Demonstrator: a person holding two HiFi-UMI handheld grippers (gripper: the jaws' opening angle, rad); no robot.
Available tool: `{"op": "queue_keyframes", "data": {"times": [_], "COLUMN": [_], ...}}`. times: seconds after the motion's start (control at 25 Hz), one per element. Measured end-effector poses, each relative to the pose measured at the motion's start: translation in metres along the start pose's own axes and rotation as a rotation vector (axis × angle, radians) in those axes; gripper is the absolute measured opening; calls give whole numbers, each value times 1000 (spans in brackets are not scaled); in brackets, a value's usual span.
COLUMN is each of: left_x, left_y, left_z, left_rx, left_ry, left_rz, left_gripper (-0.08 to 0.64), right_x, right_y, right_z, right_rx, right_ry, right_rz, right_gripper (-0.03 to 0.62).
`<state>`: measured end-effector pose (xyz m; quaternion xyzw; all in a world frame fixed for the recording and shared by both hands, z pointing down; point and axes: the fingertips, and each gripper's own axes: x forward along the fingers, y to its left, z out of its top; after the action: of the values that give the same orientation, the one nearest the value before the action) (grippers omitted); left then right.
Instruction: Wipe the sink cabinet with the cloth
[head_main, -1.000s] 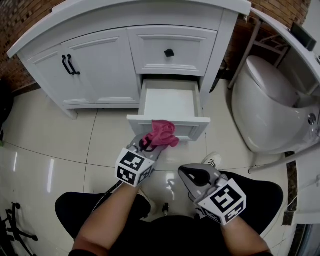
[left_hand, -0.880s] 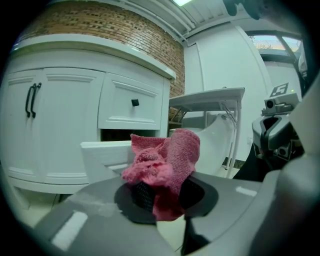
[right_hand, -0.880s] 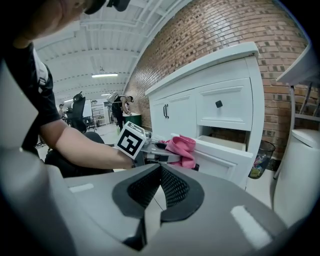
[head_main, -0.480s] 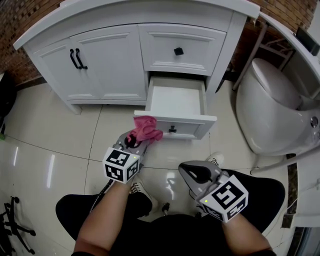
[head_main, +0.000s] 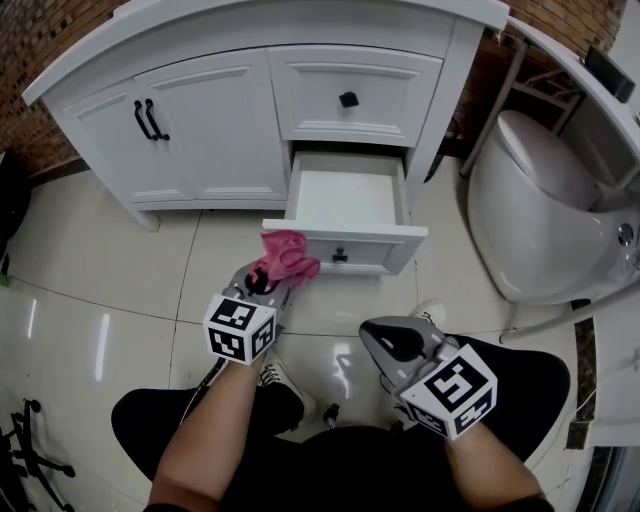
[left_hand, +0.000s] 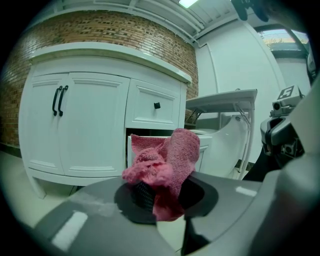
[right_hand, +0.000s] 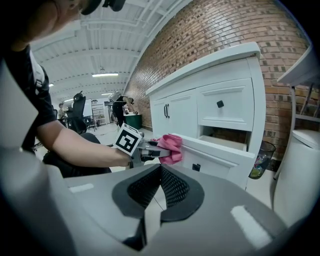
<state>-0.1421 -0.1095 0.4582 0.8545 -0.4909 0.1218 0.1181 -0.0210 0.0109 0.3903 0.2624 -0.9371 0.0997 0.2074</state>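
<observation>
The white sink cabinet stands ahead with its lower right drawer pulled open. A crumpled pink cloth is pinched in my left gripper and rests against the left corner of the drawer front. In the left gripper view the cloth bulges out between the shut jaws, the cabinet right behind it. My right gripper hangs shut and empty above the floor, right of the left one. From the right gripper view the cloth touches the drawer.
A white toilet stands to the right of the cabinet. The upper drawer and two doors with black handles are closed. Glossy floor tiles spread to the left. My legs in black are below the grippers.
My left gripper has carried the cloth leftward from the middle of the drawer front to its left corner. The right gripper has barely moved.
</observation>
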Motion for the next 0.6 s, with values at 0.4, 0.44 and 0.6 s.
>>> {"op": "queue_keyframes", "data": {"times": [0.4, 0.44, 0.6], "left_x": [28, 33, 54], "left_y": [-82, -92, -132], "left_z": [-16, -17, -29], "left_rx": [74, 89, 171], "left_ry": [49, 56, 109], "left_rz": [-188, -210, -307], "left_gripper": [92, 92, 92], "right_x": [-4, -4, -12], "right_y": [-5, -6, -14], "right_z": [-5, -5, -3], "right_rx": [42, 42, 59], "right_ry": [-3, -4, -27], "right_rz": [3, 3, -8], "right_gripper": [8, 8, 8]}}
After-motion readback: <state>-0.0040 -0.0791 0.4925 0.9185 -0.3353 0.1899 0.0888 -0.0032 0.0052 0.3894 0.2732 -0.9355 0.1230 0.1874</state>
